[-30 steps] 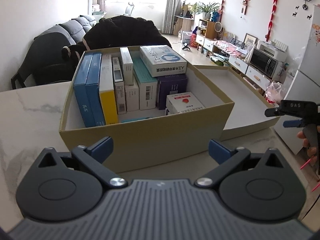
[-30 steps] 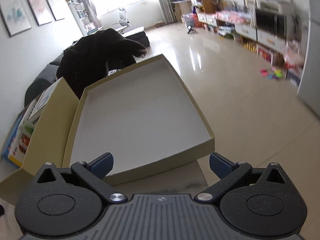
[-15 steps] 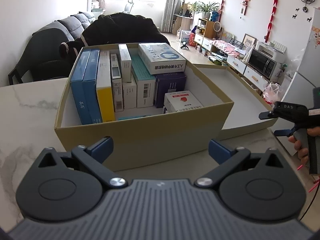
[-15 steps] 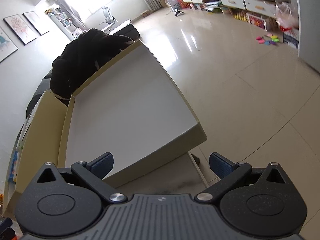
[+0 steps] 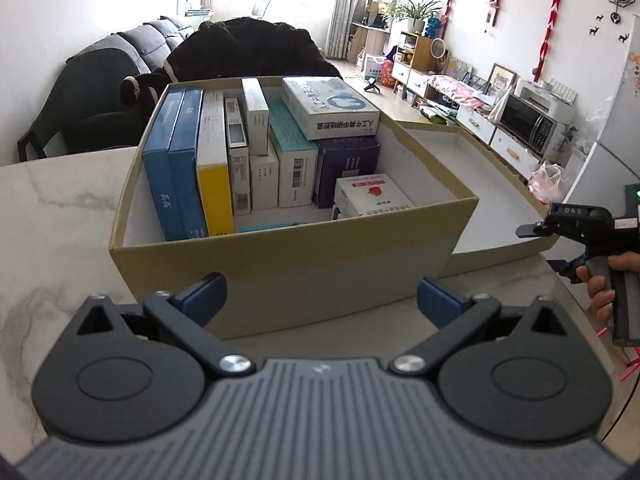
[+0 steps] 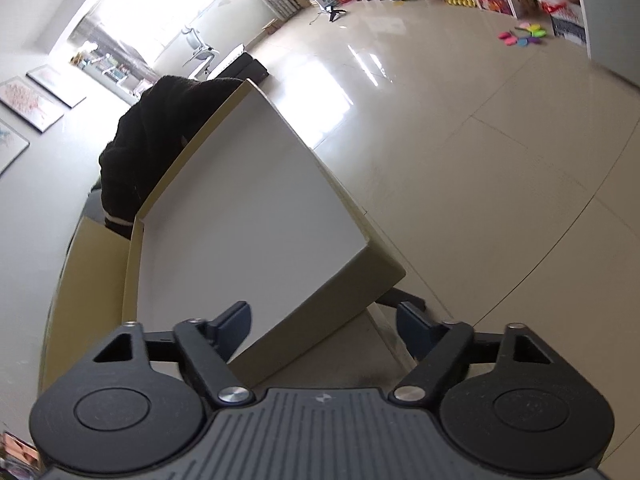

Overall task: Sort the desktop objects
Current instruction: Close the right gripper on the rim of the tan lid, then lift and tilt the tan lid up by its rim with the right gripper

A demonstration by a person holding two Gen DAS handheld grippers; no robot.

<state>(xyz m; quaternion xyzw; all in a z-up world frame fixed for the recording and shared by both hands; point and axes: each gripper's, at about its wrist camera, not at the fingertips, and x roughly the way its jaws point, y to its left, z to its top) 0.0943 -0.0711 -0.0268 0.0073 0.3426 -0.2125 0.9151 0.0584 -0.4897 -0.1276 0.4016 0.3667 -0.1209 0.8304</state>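
— So, where do the left tongs (image 5: 320, 294) sit?
— Low in the centre of the left wrist view, spread wide with nothing between them, just in front of the near wall of the tan cardboard box (image 5: 280, 268). That box stands on the marble counter (image 5: 52, 208) and fills the middle of the frame.
— And what is inside it?
— Cartons, packed upright along the left and back: two blue boxes (image 5: 176, 168), a yellow-and-white box (image 5: 214, 160), several slim white ones, a teal-topped box (image 5: 290, 148) and a dark purple box (image 5: 346, 170). A white box with blue print (image 5: 328, 106) lies flat across the top at the back, and a white box with a red mark (image 5: 372, 198) lies low at the right front.
— The lid?
— The box lid (image 5: 480, 184) lies upturned, white inside, just beside the box on its right. In the right wrist view the lid (image 6: 248, 216) fills the centre, its near corner between the fingers.
— The right tongs?
— The right tongs (image 6: 322, 326) are parted too, gripping nothing; whether they touch the lid's corner I cannot tell. At the right edge of the left view they (image 5: 548, 248) appear beside the lid, held by a hand (image 5: 604, 280).
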